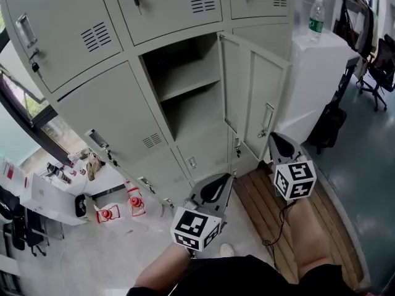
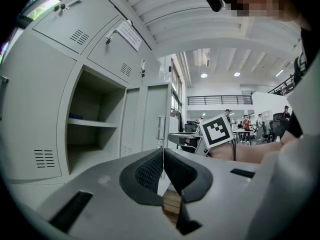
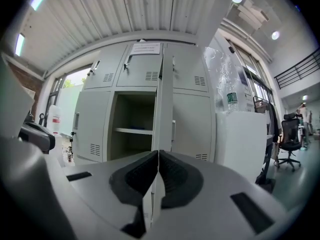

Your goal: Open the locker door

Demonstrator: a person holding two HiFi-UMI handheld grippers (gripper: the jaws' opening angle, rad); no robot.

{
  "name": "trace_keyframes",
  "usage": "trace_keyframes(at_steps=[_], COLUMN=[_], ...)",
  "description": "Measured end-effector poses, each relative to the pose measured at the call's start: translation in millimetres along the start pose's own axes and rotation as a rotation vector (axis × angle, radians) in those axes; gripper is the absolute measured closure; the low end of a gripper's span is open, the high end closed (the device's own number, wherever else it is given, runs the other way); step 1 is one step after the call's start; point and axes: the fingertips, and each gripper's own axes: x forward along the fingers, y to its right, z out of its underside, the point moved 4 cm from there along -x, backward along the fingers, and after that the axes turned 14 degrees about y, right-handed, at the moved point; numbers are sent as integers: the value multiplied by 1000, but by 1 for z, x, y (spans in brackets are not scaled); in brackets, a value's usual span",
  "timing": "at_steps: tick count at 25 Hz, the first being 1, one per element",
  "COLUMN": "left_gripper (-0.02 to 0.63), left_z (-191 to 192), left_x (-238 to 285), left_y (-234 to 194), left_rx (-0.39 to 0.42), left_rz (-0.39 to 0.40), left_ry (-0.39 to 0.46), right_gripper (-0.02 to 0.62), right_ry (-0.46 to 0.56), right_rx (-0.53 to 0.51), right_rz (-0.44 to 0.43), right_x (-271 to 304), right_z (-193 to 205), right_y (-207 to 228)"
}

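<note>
The jaws of the left gripper [image 2: 163, 153] are closed together, pad against pad, and nothing is between them. The jaws of the right gripper [image 3: 158, 155] are closed in the same way and also hold nothing. In the head view both grippers hang low in front of the lockers, the left one near the lower compartments, the right one just below the locker door [image 1: 256, 94] and apart from it.

The locker door stands wide open, swung out to the right on its hinges, with its handle [image 1: 266, 121] on the side facing the room. Behind it the open compartment [image 1: 185, 103] shows one shelf [image 1: 188, 79] across its upper part. Something small and bluish seems to lie on this shelf in the left gripper view, but it is too small to tell what it is.

The neighbouring lockers are shut, some with keys in the locks. To the right of the lockers stands a white cabinet [image 1: 321, 73] with a water bottle [image 1: 316, 18] on top.
</note>
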Motion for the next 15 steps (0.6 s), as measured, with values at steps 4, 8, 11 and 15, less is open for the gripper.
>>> trace_keyframes(at_steps=[4,8,11,15], left_gripper=[589,589,589,589], left_z=[-6,-13,-19,-23], left_x=[-17,-43,-66,-104], left_y=[-8,-17,-24,-34], left_rx=[13,19,20,14], left_rz=[-48,-90,-109,-123], left_ry=[3,13,14,7], right_gripper=[541,541,541,541], right_ry=[20,19,15,11], right_rx=[10,40,64,77], right_rz=[-32,-106,-150,-194], right_x=[0,-1,-5,-17], right_z=[-9,-13,-18,-23], right_y=[-19,-56,-89,-138])
